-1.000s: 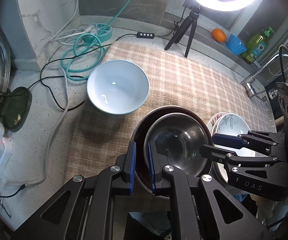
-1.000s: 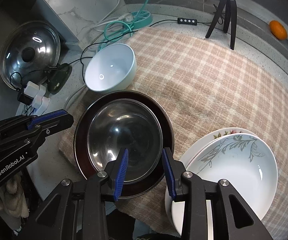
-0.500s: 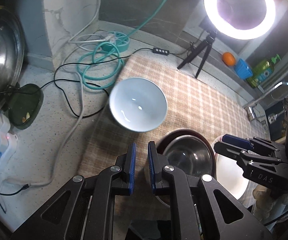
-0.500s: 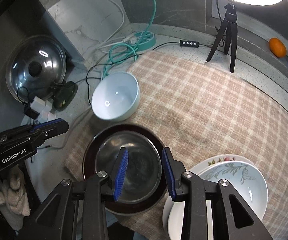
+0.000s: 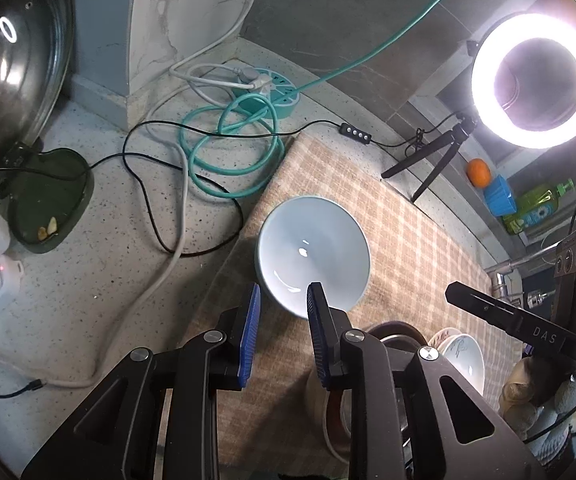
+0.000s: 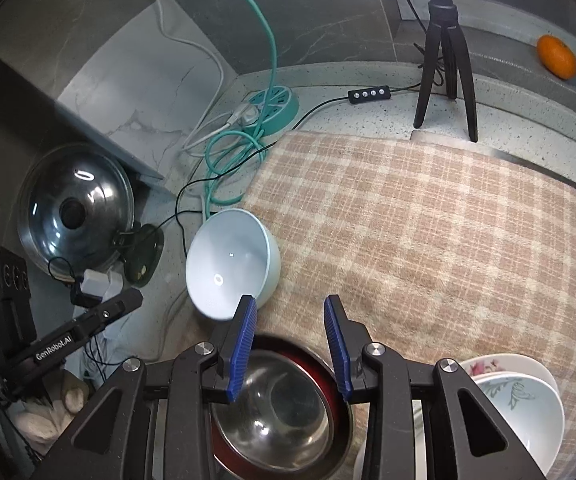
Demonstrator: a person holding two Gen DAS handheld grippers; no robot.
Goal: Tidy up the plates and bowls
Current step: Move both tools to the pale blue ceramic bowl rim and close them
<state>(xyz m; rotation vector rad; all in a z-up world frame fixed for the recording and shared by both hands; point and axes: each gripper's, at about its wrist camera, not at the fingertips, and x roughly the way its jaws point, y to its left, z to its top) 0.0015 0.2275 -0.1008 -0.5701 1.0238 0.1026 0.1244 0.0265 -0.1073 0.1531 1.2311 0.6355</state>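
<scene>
A pale blue bowl (image 5: 313, 256) stands upright at the left edge of the checked cloth (image 5: 408, 240); it also shows in the right wrist view (image 6: 230, 262). My left gripper (image 5: 282, 328) is open and empty, just short of the bowl's near rim. My right gripper (image 6: 290, 344) is open and empty above a steel bowl (image 6: 284, 404) that sits in a dark red dish (image 6: 338, 400). A floral white bowl (image 6: 516, 404) rests on a white plate at the lower right.
Teal and black cables (image 5: 224, 148) and a round power strip (image 5: 272, 88) lie left of the cloth. A pot lid (image 6: 74, 212) leans at the far left. A ring light tripod (image 6: 444, 56) stands at the back, with an orange (image 6: 558, 56) on the ledge.
Both grippers have pulled back and up from the steel bowl. My left gripper has opened and now faces the pale blue bowl. The right gripper has stayed open.
</scene>
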